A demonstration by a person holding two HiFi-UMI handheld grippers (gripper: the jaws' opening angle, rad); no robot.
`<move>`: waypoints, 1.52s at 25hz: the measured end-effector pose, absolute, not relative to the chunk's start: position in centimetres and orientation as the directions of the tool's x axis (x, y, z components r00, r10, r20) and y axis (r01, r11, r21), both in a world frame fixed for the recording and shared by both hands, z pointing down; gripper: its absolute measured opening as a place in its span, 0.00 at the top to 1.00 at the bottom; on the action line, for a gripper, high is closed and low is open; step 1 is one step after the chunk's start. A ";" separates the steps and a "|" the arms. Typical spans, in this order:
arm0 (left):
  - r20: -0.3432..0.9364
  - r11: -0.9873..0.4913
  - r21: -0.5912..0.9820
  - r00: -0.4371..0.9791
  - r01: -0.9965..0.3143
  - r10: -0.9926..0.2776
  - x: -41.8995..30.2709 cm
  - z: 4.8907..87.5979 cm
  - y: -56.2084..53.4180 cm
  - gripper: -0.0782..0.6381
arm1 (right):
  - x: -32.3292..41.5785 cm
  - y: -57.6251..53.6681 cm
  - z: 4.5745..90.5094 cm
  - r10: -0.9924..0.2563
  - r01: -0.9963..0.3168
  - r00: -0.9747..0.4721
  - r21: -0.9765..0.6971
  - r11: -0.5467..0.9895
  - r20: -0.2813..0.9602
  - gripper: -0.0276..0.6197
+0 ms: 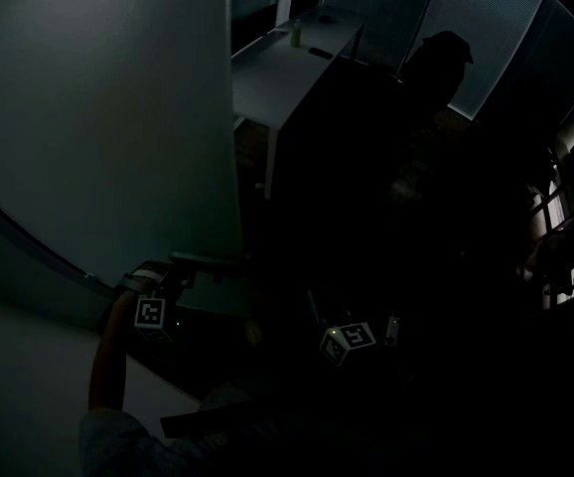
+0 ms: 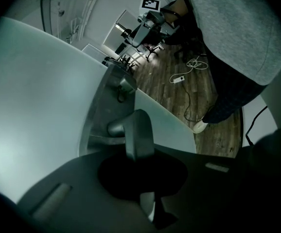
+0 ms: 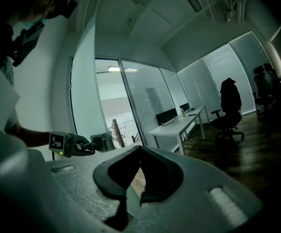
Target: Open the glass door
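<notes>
The frosted glass door (image 1: 98, 117) fills the left of the head view, and its free edge runs down the middle. My left gripper (image 1: 183, 274) sits at that edge, shut on the door handle (image 1: 208, 262). In the left gripper view the grey lever handle (image 2: 136, 132) runs out of the metal lock plate (image 2: 99, 118) into the closed jaws of the left gripper (image 2: 140, 152). The right gripper view shows the left gripper (image 3: 84, 144) at the door edge (image 3: 84, 81). My right gripper (image 3: 140, 152) hangs in the dark room with its jaws together and nothing in them; its marker cube (image 1: 347, 341) shows faintly.
A long white desk (image 1: 287, 63) stands beyond the door edge, and an office chair with a jacket (image 3: 230, 106) stands by the blind-covered glass walls. In the left gripper view a person's leg and shoe (image 2: 199, 126) and a power strip with cable (image 2: 179, 79) are on the wood floor.
</notes>
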State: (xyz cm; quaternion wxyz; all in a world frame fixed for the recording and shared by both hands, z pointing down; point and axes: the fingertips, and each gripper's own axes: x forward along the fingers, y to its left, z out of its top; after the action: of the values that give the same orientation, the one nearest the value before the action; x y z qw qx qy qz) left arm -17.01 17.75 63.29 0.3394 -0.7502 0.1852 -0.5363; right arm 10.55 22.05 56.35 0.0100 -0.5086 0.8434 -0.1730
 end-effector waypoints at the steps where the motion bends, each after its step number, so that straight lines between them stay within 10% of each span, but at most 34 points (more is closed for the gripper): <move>1: 0.678 -0.699 -0.710 0.352 0.087 -0.645 -17.0 63.4 17.6 0.89 | 10.7 22.3 56.4 -0.862 -0.856 -0.480 -0.301 0.421 0.161 0.95; 20: 0.752 -0.771 -0.632 0.300 0.078 -0.587 -16.9 64.1 17.9 0.86 | 12.2 23.0 57.1 -0.874 -0.861 -0.463 -0.310 0.403 0.151 0.95; 38: 0.797 -0.823 -0.568 0.240 -0.018 -0.555 -18.9 61.6 19.5 0.58 | 10.0 22.9 58.1 -0.853 -0.846 -0.496 -0.313 0.432 0.164 0.95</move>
State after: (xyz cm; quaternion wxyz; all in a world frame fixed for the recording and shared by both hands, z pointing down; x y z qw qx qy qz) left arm -18.92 19.46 61.58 0.2289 -0.7534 0.1901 -0.5864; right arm 10.02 22.91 58.13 0.0097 -0.5017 0.8462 -0.1794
